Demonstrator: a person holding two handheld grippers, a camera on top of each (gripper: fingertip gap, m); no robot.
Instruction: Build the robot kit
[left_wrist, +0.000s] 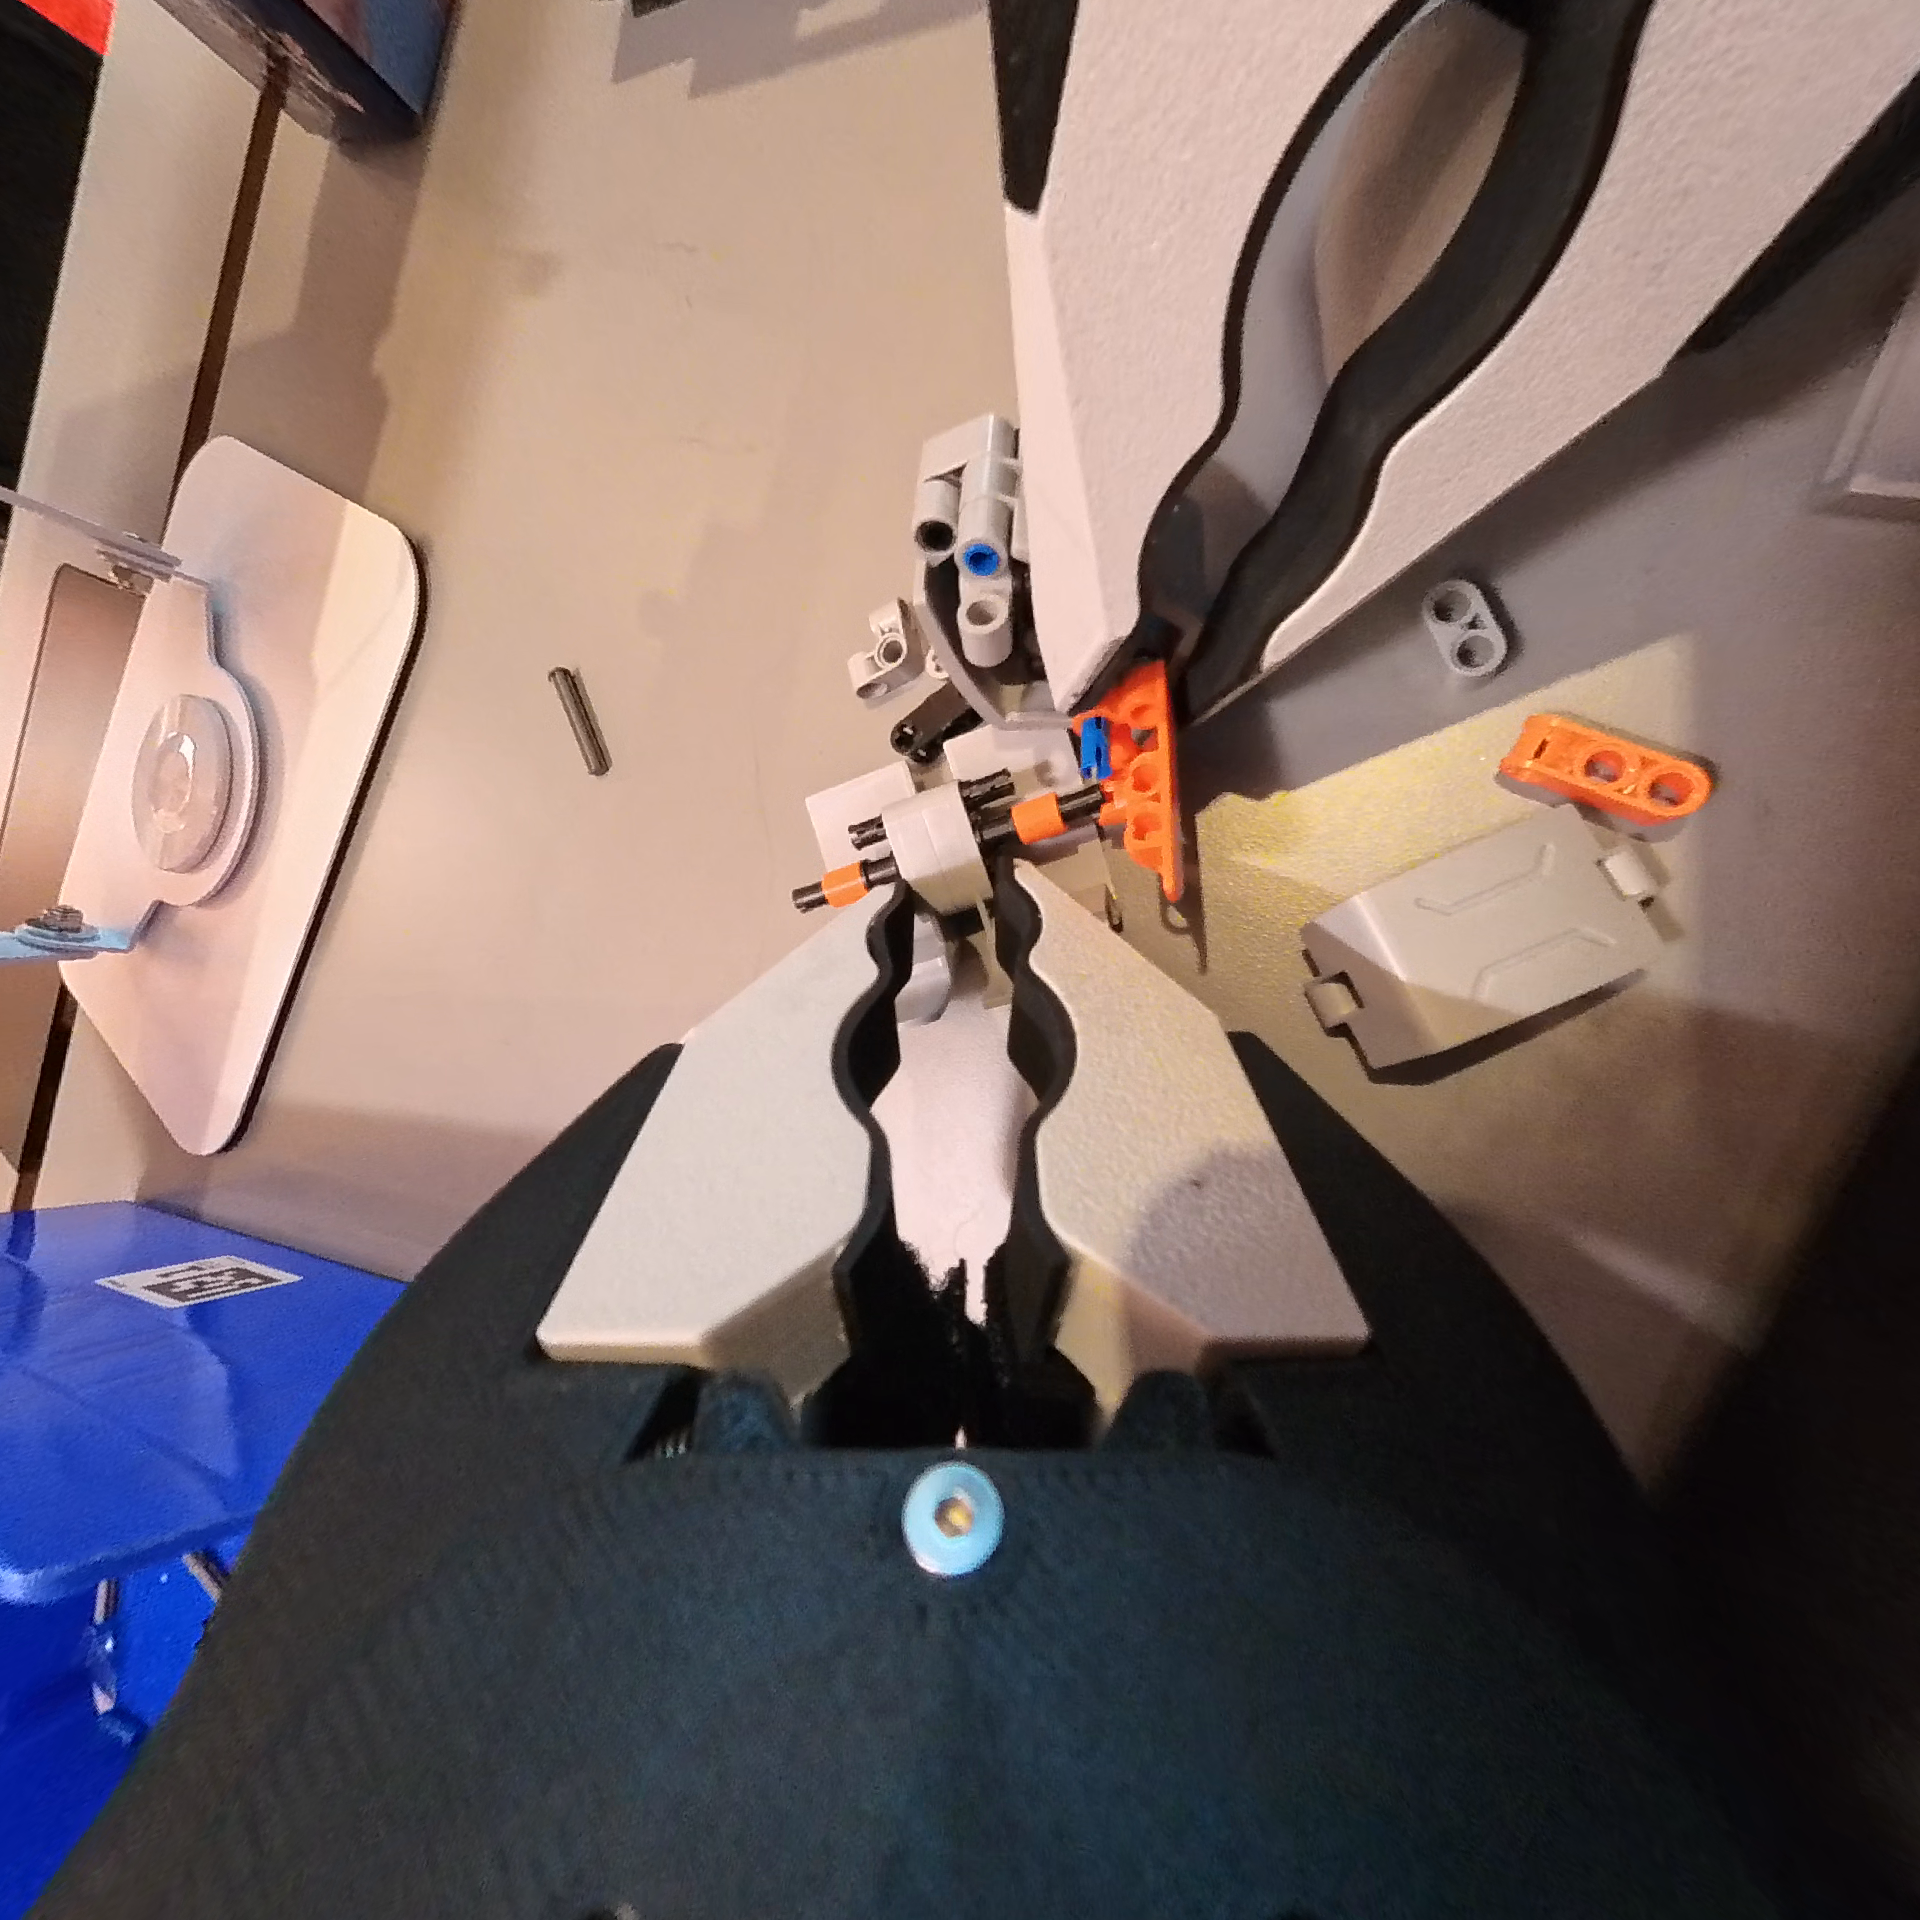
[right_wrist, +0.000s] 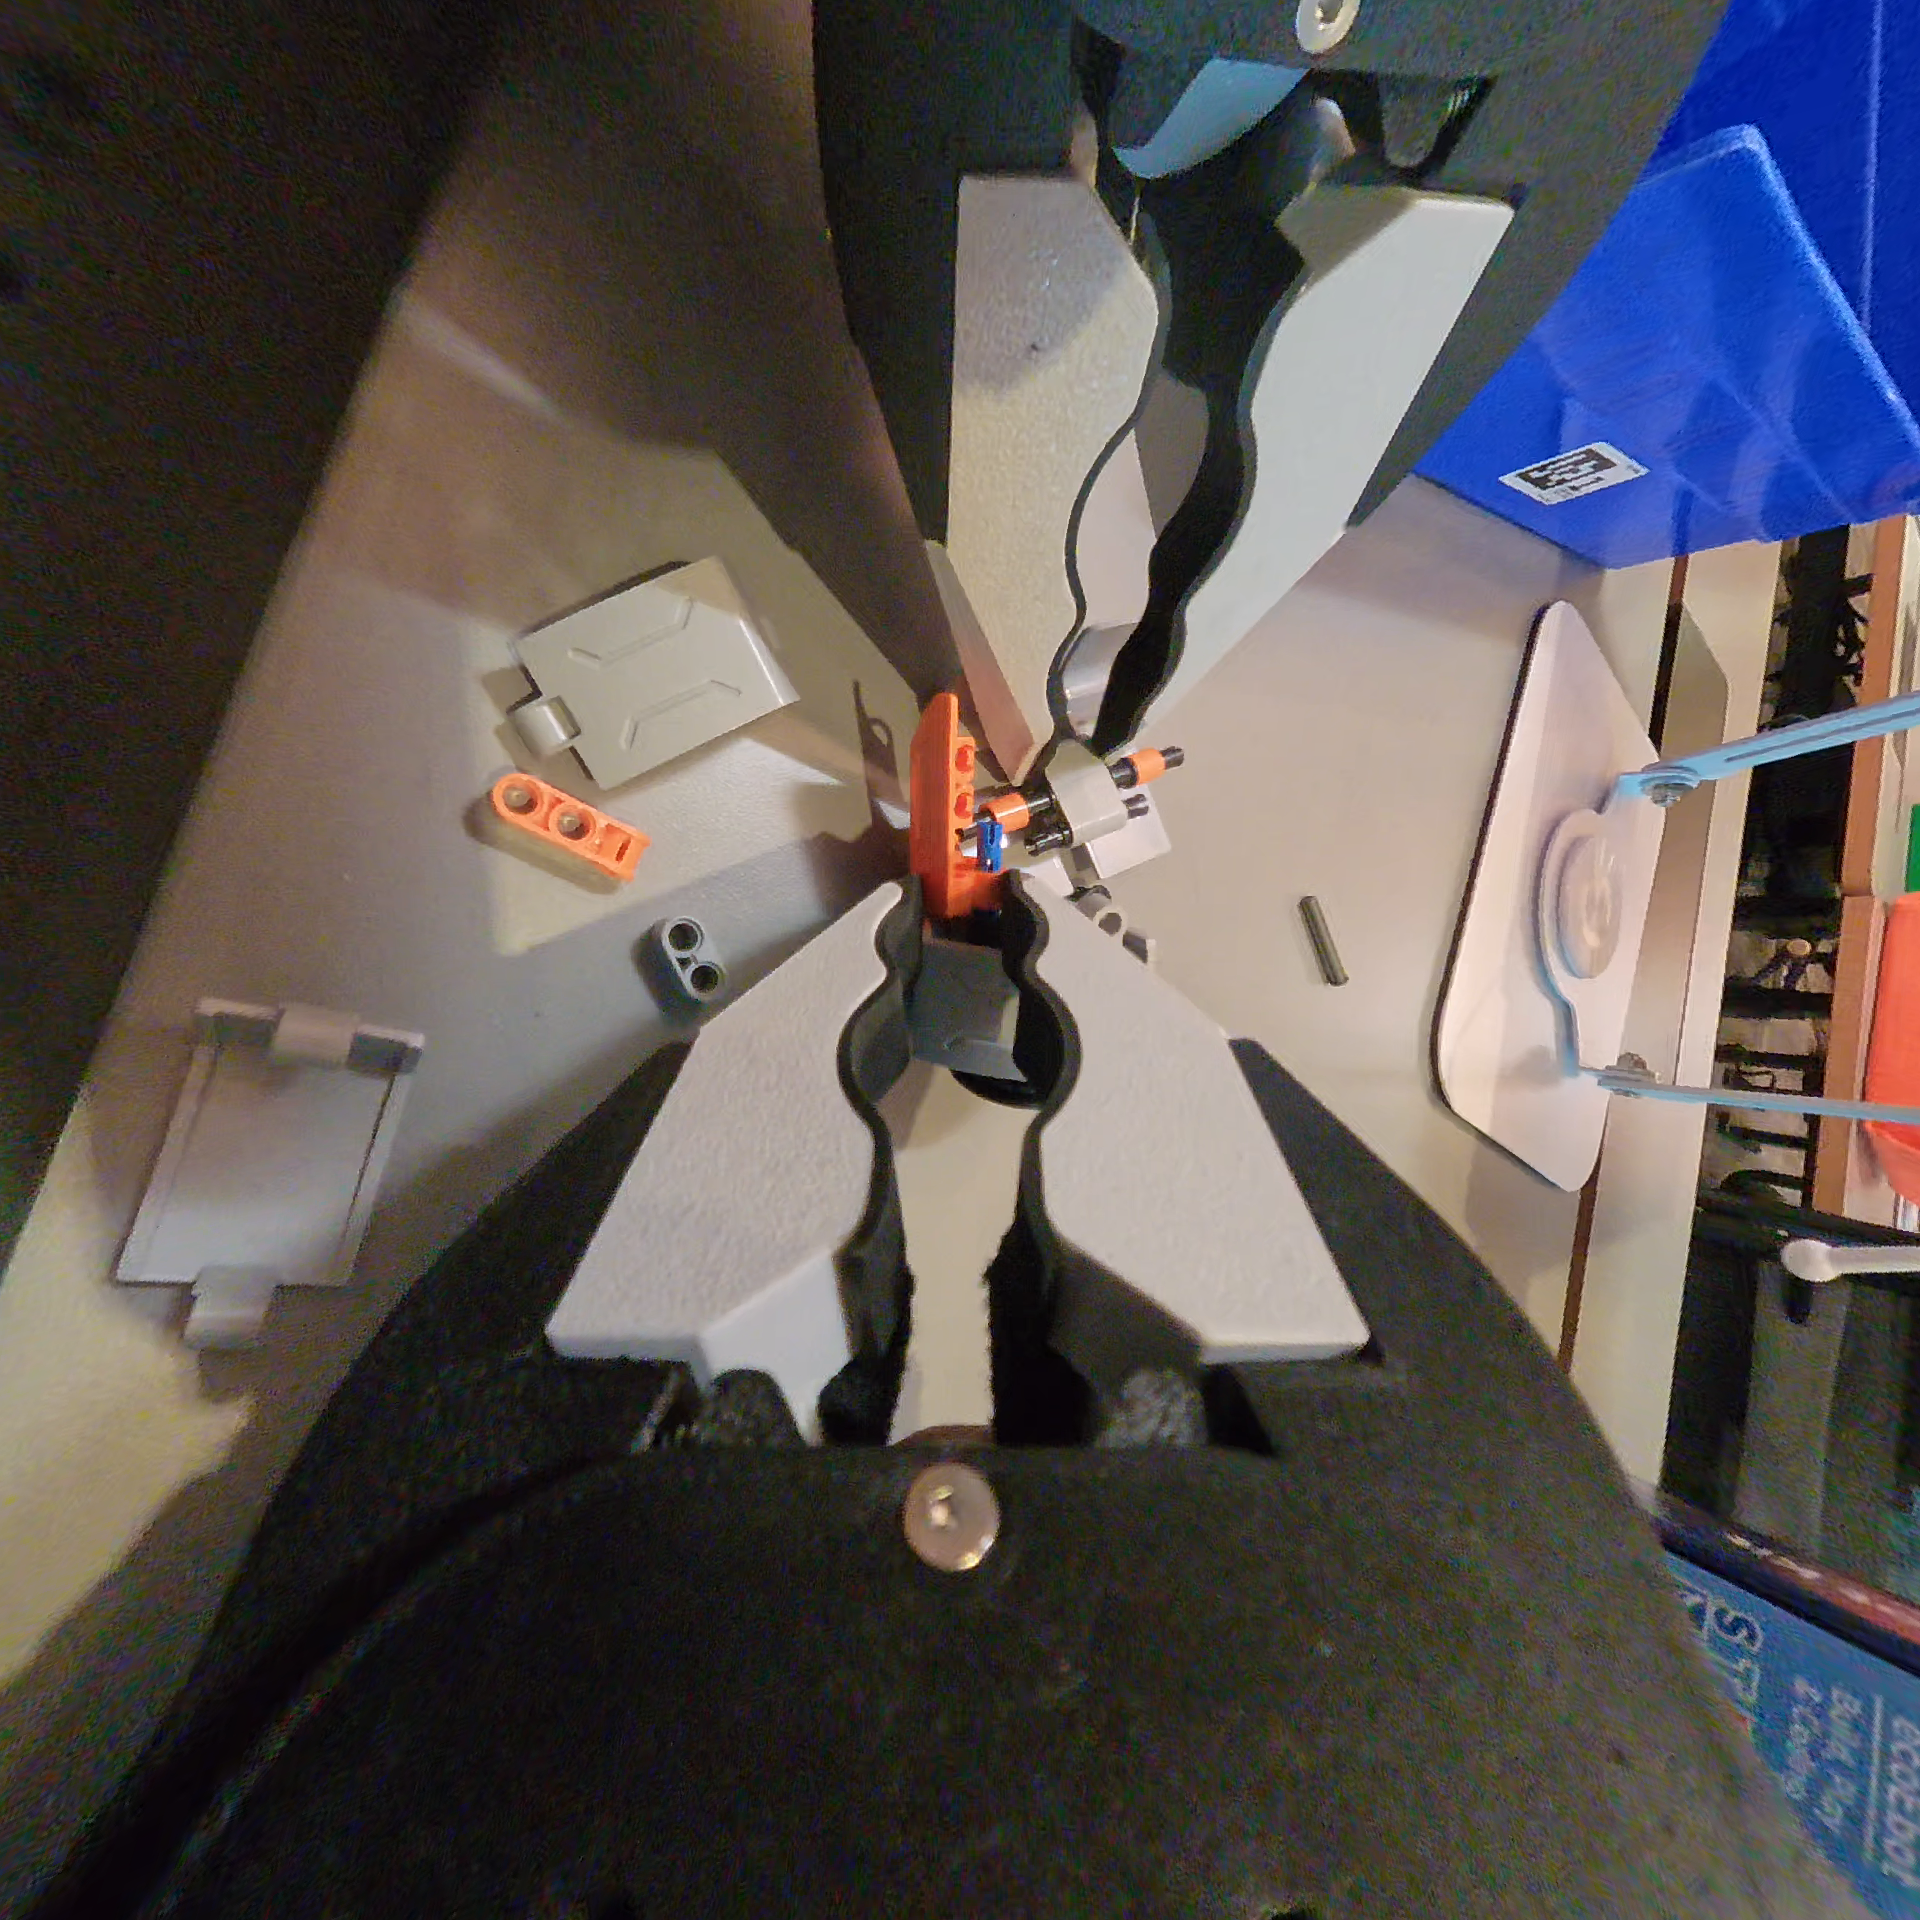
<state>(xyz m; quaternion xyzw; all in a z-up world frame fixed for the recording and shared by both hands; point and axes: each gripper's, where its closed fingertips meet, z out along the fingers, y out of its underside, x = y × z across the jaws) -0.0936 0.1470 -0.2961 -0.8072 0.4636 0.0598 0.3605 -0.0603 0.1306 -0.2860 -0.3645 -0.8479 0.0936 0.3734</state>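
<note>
Model (left_wrist: 966, 821): light, rigid, snap-fit. My left gripper (left_wrist: 940, 925) clamps its grey base, right gripper (right_wrist: 961, 914) its six-o'clock end.

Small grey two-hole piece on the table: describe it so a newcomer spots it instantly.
Start at the grey hinged panel left of the right gripper. Below it lies a loose orange beam; the two-hole connector sits just beyond that, nearer the gripper. It is the only short grey piece, with two round holes.

Blue bin (left_wrist: 125, 1382) — white plate (right_wrist: 1538, 904) beside
</note>
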